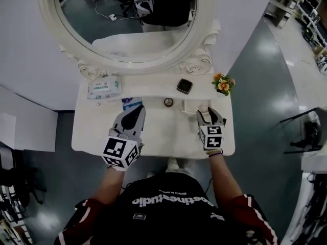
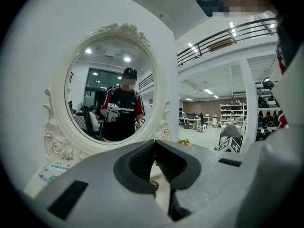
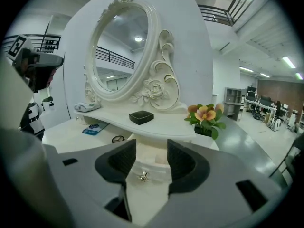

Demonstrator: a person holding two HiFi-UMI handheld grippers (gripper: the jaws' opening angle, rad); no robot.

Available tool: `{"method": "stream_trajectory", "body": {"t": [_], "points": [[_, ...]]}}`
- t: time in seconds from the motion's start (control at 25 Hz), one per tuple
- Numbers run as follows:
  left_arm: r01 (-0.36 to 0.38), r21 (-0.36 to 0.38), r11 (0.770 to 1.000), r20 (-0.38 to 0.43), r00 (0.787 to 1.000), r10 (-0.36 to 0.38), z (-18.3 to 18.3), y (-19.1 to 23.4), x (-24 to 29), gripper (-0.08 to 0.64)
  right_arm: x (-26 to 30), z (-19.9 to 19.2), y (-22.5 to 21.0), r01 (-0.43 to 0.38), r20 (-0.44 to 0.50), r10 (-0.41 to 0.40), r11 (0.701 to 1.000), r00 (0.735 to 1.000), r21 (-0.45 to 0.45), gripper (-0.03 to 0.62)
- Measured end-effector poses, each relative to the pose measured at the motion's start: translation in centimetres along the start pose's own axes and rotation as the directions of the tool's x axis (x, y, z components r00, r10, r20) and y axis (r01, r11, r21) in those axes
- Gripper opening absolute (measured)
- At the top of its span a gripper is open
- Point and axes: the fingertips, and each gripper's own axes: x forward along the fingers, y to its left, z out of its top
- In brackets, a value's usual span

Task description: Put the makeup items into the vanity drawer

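Both forearms reach forward over the white vanity table [image 1: 168, 134]. The left gripper [image 1: 139, 109] [image 2: 154, 144] lies close to level and points at the oval white-framed mirror [image 1: 127, 19]; its tongs are closed tip to tip with nothing in them. The right gripper [image 1: 210, 112] [image 3: 151, 156] tilts downward, its tongs spread wide and gripping nothing, facing the one small white drawer [image 1: 193, 106] [image 3: 147, 167], which appears pulled out a little below the shelf; its gold knob [image 3: 143, 176] shows between the jaws, untouched.

Outside the drawer lie one black square compact [image 1: 184, 86] [image 3: 141, 117] on the shelf, and one small dark-rimmed round item [image 1: 168, 102] [image 3: 118, 138] and one flat blue packet [image 1: 131, 103] [image 3: 94, 127] on the tabletop. The shelf also bears one white wipes pack [image 1: 104, 87] and one orange flower posy [image 1: 223, 83]
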Motion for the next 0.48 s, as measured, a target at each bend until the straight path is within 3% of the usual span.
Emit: {"method": "stream_trajectory", "body": {"t": [0.48], "points": [[-0.011,-0.009,1.0,0.071,0.997,0.012,1.8,2.3,-5.5,0.006,-4.6,2.5,2.8,0.053,0.046,-0.052,0.999,0.998,-0.01,0.209]]}}
